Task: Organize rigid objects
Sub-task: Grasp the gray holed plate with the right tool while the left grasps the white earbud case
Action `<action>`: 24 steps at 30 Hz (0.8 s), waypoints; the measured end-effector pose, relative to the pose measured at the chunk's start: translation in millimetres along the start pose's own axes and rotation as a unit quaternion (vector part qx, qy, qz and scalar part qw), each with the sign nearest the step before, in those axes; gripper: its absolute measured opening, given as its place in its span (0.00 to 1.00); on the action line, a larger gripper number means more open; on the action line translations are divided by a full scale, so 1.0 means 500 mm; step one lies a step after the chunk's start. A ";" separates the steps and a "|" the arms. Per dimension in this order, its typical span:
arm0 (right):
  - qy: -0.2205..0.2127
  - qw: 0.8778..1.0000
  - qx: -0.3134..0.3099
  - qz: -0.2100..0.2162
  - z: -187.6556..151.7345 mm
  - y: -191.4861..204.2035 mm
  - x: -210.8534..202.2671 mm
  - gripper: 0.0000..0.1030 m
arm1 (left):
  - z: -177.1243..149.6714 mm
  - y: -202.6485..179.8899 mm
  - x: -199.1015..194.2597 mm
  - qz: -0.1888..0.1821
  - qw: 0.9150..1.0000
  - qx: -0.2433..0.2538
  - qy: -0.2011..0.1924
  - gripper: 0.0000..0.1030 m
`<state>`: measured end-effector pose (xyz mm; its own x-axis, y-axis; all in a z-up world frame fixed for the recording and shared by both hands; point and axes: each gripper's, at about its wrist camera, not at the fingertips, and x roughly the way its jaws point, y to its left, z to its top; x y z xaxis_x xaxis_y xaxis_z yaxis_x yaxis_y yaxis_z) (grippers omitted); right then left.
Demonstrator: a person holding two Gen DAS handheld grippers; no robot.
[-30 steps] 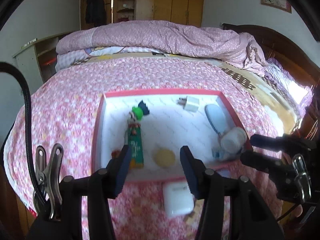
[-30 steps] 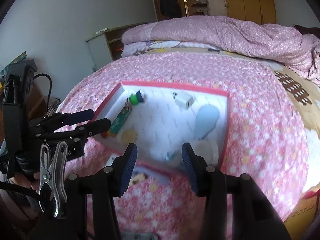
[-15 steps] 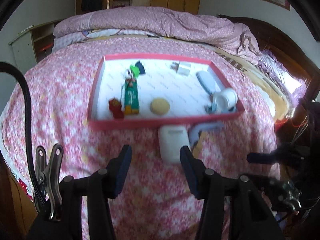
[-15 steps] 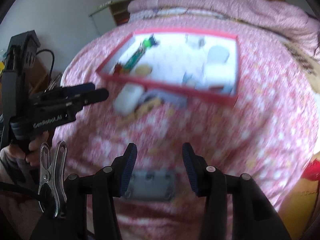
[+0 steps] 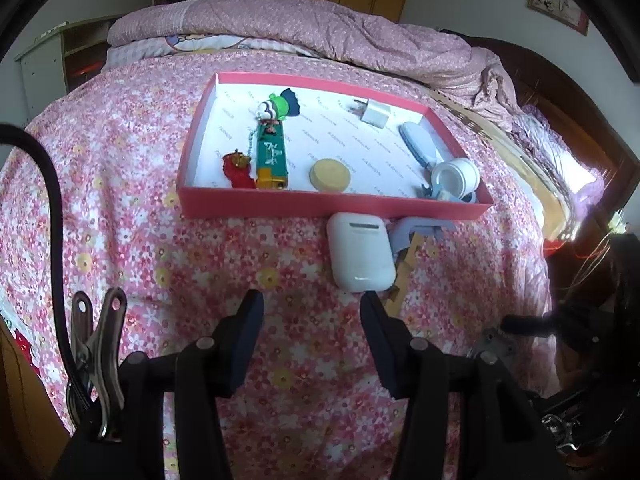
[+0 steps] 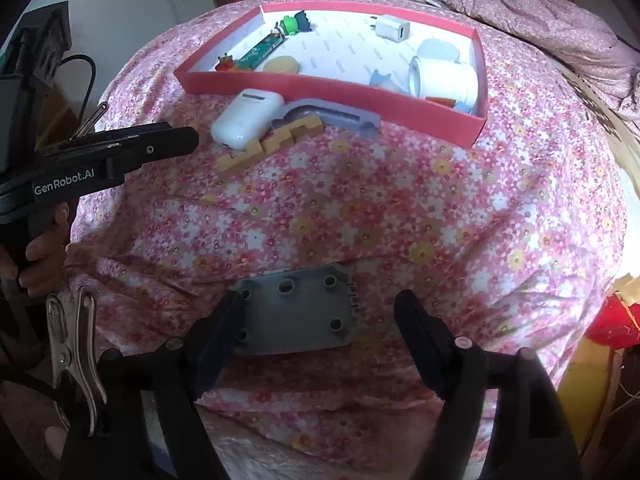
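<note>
A red tray [image 5: 320, 204] [image 6: 328, 86] lies on the flowered bed and holds several small things: a green lighter [image 5: 272, 154], a yellow disc [image 5: 330, 175], a white charger [image 5: 375, 112], a white jar [image 5: 456, 176]. A white earbud case [image 5: 360, 256] [image 6: 246, 118], a grey bracket [image 6: 332, 116] and a tan stepped block [image 6: 268, 146] lie just in front of the tray. A grey plate with holes [image 6: 296, 312] lies between my right gripper's [image 6: 320, 320] open fingers. My left gripper [image 5: 312, 316] is open and empty, short of the case.
A bunched pink quilt [image 5: 320, 36] lies behind the tray. A dark wooden headboard [image 5: 560, 92] stands at the right. A shelf unit [image 5: 52, 60] stands at the left. My left gripper also shows in the right wrist view [image 6: 120, 156].
Both grippers have pulled back from the tray toward the bed's near edge. The right gripper has come down around the grey plate and opened wider.
</note>
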<state>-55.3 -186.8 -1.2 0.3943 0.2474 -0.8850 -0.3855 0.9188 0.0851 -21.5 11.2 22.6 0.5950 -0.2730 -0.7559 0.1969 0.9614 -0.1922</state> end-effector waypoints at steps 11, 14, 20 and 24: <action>0.031 0.998 -0.038 0.031 0.023 0.016 -0.002 0.77 | 0.011 0.016 0.019 0.006 1.000 -0.008 0.020 0.51; 0.029 0.998 -0.027 0.038 0.025 0.013 -0.001 0.77 | 0.010 0.017 0.023 0.007 1.000 -0.011 0.021 0.51; 0.021 0.998 -0.004 0.052 0.028 0.013 -0.009 0.77 | -0.002 0.023 0.025 0.013 1.000 -0.016 0.020 0.51; 0.046 0.997 -0.008 0.059 0.019 0.037 0.003 0.82 | -0.002 0.024 0.022 0.012 1.000 -0.017 0.017 0.51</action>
<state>-53.8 -166.6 3.5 0.2664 0.3239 -0.9078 -0.4378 0.8797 0.1854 -13.5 20.1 11.3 0.5726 -0.2484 -0.7813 0.1557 0.9686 -0.1939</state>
